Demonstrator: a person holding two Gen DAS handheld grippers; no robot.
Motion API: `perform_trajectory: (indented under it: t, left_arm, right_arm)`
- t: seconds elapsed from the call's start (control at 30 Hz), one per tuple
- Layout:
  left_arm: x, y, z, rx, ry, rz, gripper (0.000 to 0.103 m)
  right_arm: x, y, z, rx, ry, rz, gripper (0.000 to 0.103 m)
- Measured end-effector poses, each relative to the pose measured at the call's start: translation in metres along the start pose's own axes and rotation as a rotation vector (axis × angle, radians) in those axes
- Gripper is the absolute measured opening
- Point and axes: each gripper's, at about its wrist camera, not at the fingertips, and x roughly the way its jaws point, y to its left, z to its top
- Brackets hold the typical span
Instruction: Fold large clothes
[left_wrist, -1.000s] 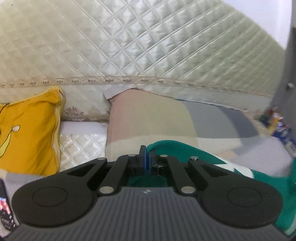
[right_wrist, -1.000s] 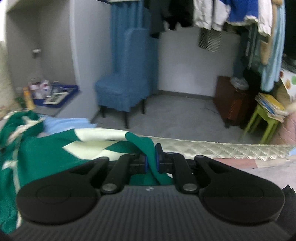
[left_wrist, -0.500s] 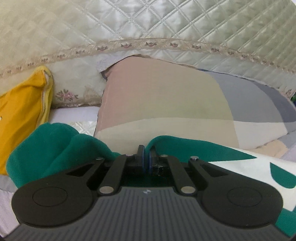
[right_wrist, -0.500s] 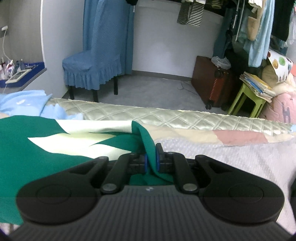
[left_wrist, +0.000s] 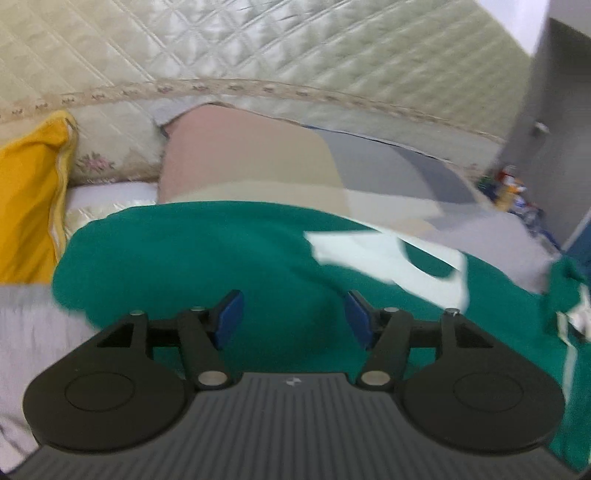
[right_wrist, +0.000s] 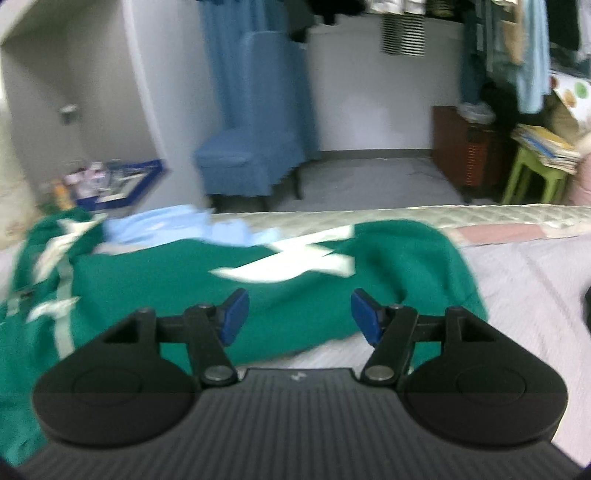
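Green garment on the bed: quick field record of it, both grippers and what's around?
garment: green garment with white pattern, lying on the bed
left hand-held gripper: jaws opening, pads clear of cloth
right hand-held gripper: jaws opening, pads clear of cloth
behind garment: patchwork pillow, yellow cushion
room side: blue chair

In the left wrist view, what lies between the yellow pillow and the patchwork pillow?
Left wrist view: a strip of cream quilted bed cover with a floral border fills the gap between the yellow pillow and the patchwork pillow.
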Motion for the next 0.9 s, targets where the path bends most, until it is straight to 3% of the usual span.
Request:
perform_trajectory:
  t: [0.23, 0.47, 0.63, 0.8, 0.83, 0.9]
  left_arm:
    - [-0.062, -0.04, -0.066, 0.055, 0.057, -0.165, 0.067]
    - [-0.103, -0.095, -0.143, 0.102, 0.176, -0.372, 0.067]
    - [-0.116, -0.113, -0.191, 0.084, 0.238, -0.445, 0.067]
    - [-0.104, -0.117, -0.229, 0.134, 0.266, -0.414, 0.067]
    - [-0.102, -0.116, -0.234, 0.132, 0.272, -0.413, 0.067]
    - [-0.096, -0.114, -0.237, 0.115, 0.28, -0.401, 0.068]
  right_arm:
    - [-0.075, 0.051, -0.041, -0.076, 0.028, 0.199, 0.064]
    - [-0.115, 0.085, -0.092, -0.032, 0.156, 0.387, 0.064]
    - [-0.125, 0.094, -0.132, -0.029, 0.24, 0.463, 0.064]
    - [-0.115, 0.09, -0.152, -0.037, 0.298, 0.475, 0.065]
    - [-0.112, 0.088, -0.153, -0.03, 0.307, 0.478, 0.068]
    - [-0.108, 0.084, -0.156, 0.0, 0.321, 0.485, 0.084]
